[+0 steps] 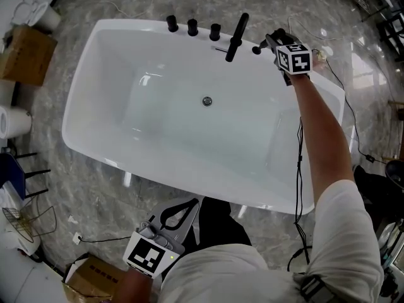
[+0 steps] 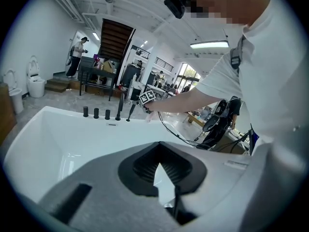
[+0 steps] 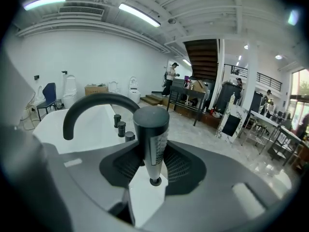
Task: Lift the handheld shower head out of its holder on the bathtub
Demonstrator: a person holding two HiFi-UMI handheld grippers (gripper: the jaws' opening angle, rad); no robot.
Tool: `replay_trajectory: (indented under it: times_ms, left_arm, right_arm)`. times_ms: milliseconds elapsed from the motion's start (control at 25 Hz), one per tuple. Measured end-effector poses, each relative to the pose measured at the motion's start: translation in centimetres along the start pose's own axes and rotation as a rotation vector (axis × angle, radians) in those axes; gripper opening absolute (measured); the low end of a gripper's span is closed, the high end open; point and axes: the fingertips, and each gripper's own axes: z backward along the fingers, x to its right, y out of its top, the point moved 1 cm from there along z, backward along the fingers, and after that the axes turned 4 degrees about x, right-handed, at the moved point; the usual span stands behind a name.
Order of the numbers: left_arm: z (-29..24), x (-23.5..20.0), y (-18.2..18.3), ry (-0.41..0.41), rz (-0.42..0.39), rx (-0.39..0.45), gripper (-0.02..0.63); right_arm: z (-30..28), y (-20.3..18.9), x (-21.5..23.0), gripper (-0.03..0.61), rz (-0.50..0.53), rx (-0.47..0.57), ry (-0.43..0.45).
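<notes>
The black, cylindrical handheld shower head (image 3: 151, 139) stands upright between the pads of my right gripper (image 3: 152, 167), which is shut on its lower shaft. In the head view that gripper (image 1: 273, 41) is at the far right corner of the white bathtub (image 1: 82, 100), over the rim, with the shower head's dark end (image 1: 257, 50) poking out to its left. The curved black spout (image 1: 237, 36) rises just left of it, also in the right gripper view (image 3: 91, 103). My left gripper (image 1: 189, 204) hangs close to my body at the near side of the tub, jaw tips together and empty (image 2: 159, 151).
Three black knobs (image 1: 192, 26) line the far rim left of the spout. A drain (image 1: 207, 101) sits in the tub floor. Cardboard boxes (image 1: 22, 54) and toilets stand on the left. Cables (image 1: 300, 169) hang along my right arm. A person (image 2: 77, 57) stands far behind.
</notes>
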Motion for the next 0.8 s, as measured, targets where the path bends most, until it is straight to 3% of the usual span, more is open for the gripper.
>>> replay_trajectory:
  times_ms: [800]
  left_arm:
    - [6.8, 3.1, 0.9, -0.043, -0.067, 0.057, 0.006]
  right_arm:
    - [10.6, 7.2, -4.8, 0.147, 0.027, 0.108, -0.05]
